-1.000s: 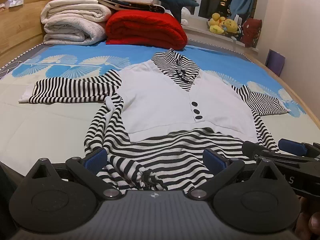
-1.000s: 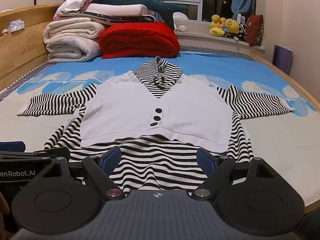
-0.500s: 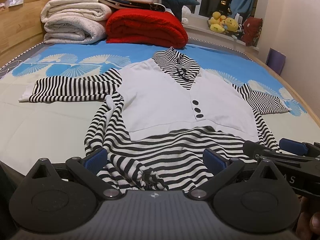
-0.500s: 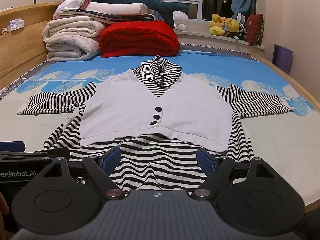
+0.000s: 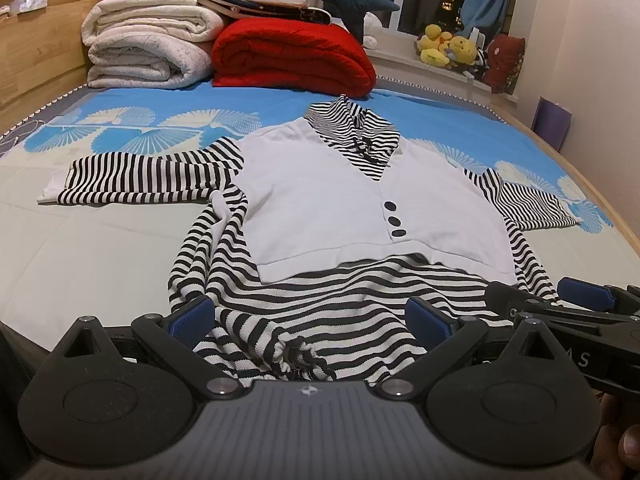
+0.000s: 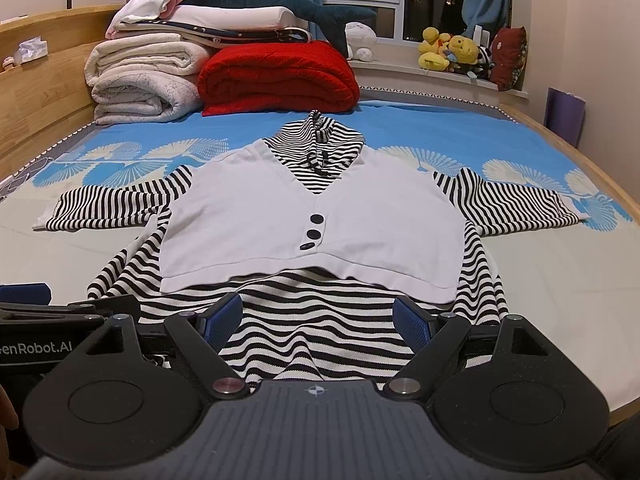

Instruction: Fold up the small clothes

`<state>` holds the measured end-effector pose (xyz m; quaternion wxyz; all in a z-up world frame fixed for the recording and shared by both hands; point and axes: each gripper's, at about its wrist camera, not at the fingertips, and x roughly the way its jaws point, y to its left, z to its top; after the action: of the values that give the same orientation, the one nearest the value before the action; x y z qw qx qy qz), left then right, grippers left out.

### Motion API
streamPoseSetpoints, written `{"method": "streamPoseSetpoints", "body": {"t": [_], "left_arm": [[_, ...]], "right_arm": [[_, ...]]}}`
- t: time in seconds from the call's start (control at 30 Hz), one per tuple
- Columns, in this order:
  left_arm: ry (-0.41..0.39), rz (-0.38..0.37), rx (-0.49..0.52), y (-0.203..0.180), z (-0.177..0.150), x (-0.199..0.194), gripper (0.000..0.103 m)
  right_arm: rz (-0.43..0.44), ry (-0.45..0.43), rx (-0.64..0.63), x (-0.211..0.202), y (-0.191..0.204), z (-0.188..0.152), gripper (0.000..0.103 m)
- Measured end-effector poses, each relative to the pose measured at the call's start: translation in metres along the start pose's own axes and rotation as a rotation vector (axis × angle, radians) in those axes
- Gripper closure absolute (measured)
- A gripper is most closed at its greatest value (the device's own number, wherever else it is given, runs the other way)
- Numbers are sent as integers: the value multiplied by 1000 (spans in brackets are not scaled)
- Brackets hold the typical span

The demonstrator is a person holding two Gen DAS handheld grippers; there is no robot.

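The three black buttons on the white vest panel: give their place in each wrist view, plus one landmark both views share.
Left wrist: the three black buttons sit right of centre, low on the white vest panel, running down to its hem.
Right wrist: the buttons sit at centre, just above the hem.
Shared landmark: the red folded blanket lies beyond the striped collar in both.

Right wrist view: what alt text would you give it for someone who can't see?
A striped top with a white vest front lies flat on a bed, sleeves spread. The right gripper hangs open over its hem, folded blankets behind.
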<state>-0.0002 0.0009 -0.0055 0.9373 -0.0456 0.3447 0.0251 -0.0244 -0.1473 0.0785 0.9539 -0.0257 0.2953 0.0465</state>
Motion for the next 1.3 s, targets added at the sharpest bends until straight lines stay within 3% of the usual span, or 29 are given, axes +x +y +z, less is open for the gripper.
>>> {"method": "streamPoseSetpoints", "body": {"t": [0.33, 0.43, 0.53, 0.6, 0.7, 0.77, 0.83, 0.93, 0.97, 1.0, 1.13, 1.3], "left_arm": [[25, 46, 46, -1, 1, 1, 2], [-3, 32, 28, -2, 1, 0, 4], [-37, 12, 9, 0, 6, -3, 16], [-53, -8, 6, 5, 18, -6, 34], [-95, -42, 11, 19, 49, -10, 51], [-135, -32, 8, 32, 80, -10, 53], [-182, -32, 1, 49, 114, -5, 55], [-294, -4, 1, 78, 167, 1, 58], [-298, 12, -4, 91, 183, 10, 62], [-288, 33, -23, 109, 200, 23, 69], [-152, 118, -167, 186, 238, 89, 76], [-49, 264, -356, 284, 232, 140, 76]], "right_arm": [[-1, 0, -1, -1, 1, 2, 19], [-1, 0, -1, -1, 0, 2, 19], [-6, -16, -2, 0, -2, -1, 20], [-21, -49, 3, -7, -4, 4, 22], [-83, -135, -13, -15, -12, 14, 24], [-90, -176, 26, -22, -23, 21, 31], [-84, -216, 74, -28, -36, 30, 39], [-78, -290, 84, -37, -51, 51, 41], [-68, -297, 80, -38, -57, 60, 41], [-54, -322, 80, -39, -63, 70, 41], [-55, -364, 0, -33, -74, 117, 41], [-10, -393, -8, 6, -82, 174, 44]]}}
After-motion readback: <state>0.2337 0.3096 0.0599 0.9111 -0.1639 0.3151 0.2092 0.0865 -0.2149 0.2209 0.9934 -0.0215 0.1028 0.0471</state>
